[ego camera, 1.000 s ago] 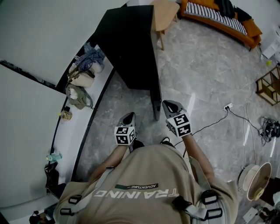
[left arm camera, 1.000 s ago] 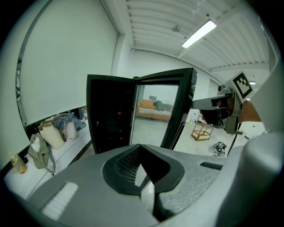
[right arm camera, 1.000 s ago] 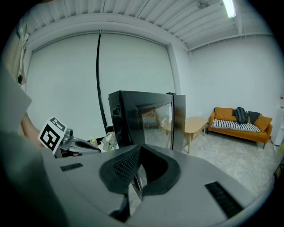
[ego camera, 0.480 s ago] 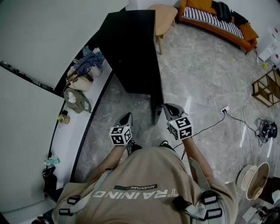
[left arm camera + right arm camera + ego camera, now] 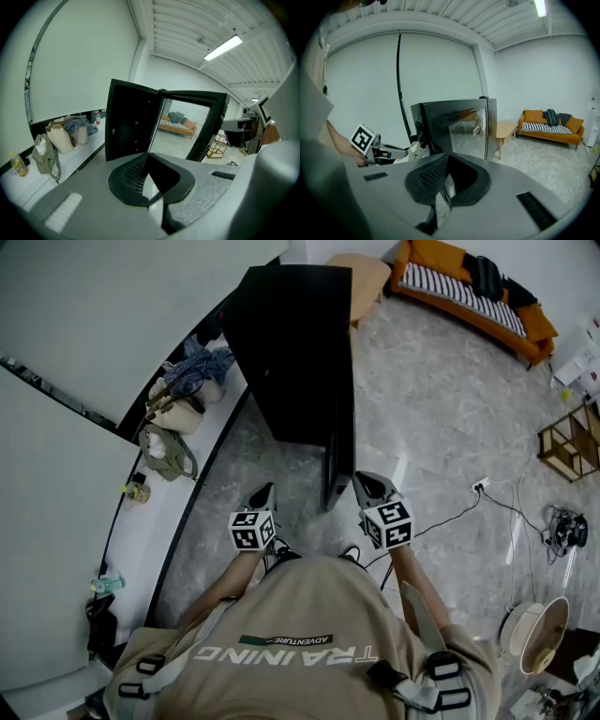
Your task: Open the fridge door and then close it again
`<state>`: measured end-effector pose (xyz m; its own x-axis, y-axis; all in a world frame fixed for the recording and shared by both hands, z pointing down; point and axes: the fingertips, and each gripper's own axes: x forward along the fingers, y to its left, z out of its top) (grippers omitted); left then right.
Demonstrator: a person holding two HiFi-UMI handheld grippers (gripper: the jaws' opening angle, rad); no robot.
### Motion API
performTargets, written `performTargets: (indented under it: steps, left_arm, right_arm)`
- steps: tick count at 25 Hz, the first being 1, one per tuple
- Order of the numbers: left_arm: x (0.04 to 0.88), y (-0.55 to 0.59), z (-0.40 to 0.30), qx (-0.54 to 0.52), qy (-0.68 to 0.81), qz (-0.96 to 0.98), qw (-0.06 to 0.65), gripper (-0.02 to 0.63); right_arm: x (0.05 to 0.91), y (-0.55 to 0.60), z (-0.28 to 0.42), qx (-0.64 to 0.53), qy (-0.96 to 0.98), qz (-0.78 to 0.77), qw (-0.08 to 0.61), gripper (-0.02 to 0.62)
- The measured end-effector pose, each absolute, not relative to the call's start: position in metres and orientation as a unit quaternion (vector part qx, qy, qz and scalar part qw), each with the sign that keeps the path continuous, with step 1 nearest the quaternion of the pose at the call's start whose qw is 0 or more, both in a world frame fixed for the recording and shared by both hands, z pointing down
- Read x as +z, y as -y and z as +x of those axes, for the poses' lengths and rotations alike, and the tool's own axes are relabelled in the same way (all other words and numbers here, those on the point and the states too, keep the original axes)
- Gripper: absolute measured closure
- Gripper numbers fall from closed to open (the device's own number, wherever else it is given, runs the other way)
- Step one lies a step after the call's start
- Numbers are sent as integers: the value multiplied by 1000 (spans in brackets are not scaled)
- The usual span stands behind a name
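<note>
The one black fridge (image 5: 295, 343) stands at the far middle of the floor, and its single door (image 5: 335, 470) juts open toward the person, so the closing half appears to be in hand. The right claw (image 5: 369, 484), pressed together and empty, sits just right of the door's near edge. The left claw (image 5: 264, 493), also closed on nothing, hangs apart to the left. Next, the right claw likely needs to push that edge leftward and away.
</note>
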<state>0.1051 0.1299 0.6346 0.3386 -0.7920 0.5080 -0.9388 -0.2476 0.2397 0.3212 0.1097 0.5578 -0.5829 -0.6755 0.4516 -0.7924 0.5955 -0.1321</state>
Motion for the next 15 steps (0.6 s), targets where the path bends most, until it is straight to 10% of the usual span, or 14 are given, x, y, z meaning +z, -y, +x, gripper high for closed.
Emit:
performTargets:
  steps: [15]
  left_arm:
    - [622, -101, 53, 150, 519, 815, 211, 606]
  right_arm:
    - [551, -104, 277, 176, 849, 479, 133, 600]
